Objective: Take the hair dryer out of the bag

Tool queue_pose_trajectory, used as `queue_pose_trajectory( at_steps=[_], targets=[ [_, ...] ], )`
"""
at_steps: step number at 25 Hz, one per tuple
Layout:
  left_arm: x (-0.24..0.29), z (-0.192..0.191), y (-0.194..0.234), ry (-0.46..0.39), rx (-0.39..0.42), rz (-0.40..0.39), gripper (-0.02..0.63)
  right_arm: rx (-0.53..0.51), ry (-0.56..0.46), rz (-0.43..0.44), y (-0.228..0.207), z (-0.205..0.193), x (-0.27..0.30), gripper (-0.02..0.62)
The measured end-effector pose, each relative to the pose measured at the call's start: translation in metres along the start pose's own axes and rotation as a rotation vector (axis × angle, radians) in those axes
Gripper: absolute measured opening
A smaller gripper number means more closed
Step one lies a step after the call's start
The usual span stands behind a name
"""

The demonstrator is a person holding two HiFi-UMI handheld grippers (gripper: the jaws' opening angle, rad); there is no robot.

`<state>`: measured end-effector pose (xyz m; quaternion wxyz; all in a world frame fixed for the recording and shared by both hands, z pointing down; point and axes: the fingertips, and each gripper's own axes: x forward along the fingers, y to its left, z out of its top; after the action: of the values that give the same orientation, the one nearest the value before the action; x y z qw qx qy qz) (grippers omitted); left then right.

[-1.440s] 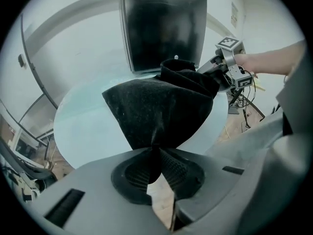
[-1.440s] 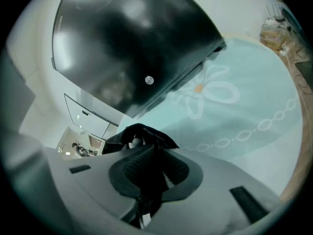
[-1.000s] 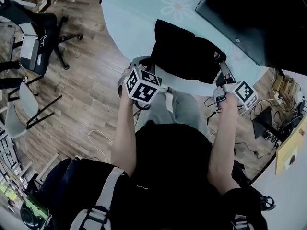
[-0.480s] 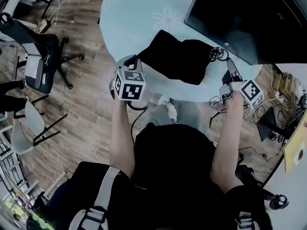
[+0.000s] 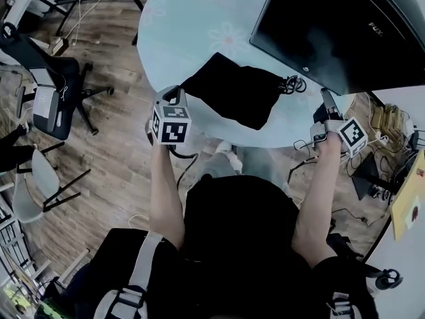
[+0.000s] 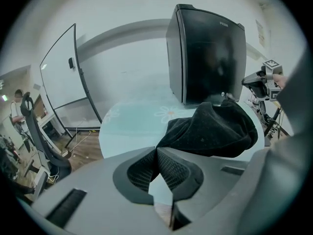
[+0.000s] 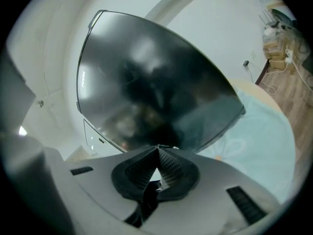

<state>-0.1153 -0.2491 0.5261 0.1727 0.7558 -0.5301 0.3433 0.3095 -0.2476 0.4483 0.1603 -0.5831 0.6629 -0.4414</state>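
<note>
The brown wood floor (image 5: 113, 151) is the biggest thing, and it lies under both grippers. A black office chair (image 5: 50, 65) stands on it, far out past the left gripper (image 6: 156, 149). Next comes the round, pale blue table (image 5: 192, 18), right in front of both grippers. It has white flowers (image 5: 228, 37) printed on it. A big black screen (image 5: 332, 32) stands on the table just ahead of the right gripper (image 7: 158, 148). Small light letters (image 5: 378, 26) on its frame start with "FU". The rest I cannot read.

The black cloth bag (image 5: 236, 92) lies on the table between the two grippers. A second ago it sat bunched up at the near edge of the table, with a gripper at each side. Now it is pulled out longer and flatter. I cannot see the hair dryer in any view.

The left gripper is pinched tight on the corner of the bag nearest to it. The right gripper was touching the bag's other side a second ago. Now it is off the bag, up by the near corner of the screen. Its jaws have just closed, and the tips press together with nothing between them. Each gripper carries a cube (image 5: 171, 123) with black and white squares.

Smallest are the dark loops (image 5: 293, 84) at the end of the bag, between the bag and the right gripper.
</note>
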Motion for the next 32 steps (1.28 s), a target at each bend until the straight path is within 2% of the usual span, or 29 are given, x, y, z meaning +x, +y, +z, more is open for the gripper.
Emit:
queue_pose_trajectory(
  at_steps=[3,8,12,14,18,27,32],
  targets=[
    [0.005,0.003,0.009,-0.006,-0.001,0.013,0.025,-0.058,0.022,-0.037,-0.004,0.002,-0.004,0.002],
    [0.004,0.004,0.009,-0.016,0.001,0.016,0.025,-0.037,0.046,-0.057,-0.016,-0.022,-0.005,0.002],
    [0.003,-0.004,0.005,-0.006,0.007,0.021,0.025,-0.104,0.163,-0.105,-0.022,-0.049,0.007,0.007],
    [0.003,-0.007,0.005,-0.002,0.005,0.026,0.025,-0.13,0.225,-0.094,-0.018,-0.065,0.016,0.077],
    [0.004,-0.011,0.006,0.003,-0.009,0.032,0.025,-0.152,0.313,-0.093,-0.018,-0.09,0.032,0.091],
    [0.006,-0.015,0.002,0.017,-0.036,0.06,0.025,-0.071,0.43,-0.138,-0.044,-0.123,0.049,0.091],
    [0.004,-0.018,-0.001,0.028,-0.047,0.072,0.025,0.007,0.423,-0.098,-0.046,-0.123,0.05,0.082]
  ],
)
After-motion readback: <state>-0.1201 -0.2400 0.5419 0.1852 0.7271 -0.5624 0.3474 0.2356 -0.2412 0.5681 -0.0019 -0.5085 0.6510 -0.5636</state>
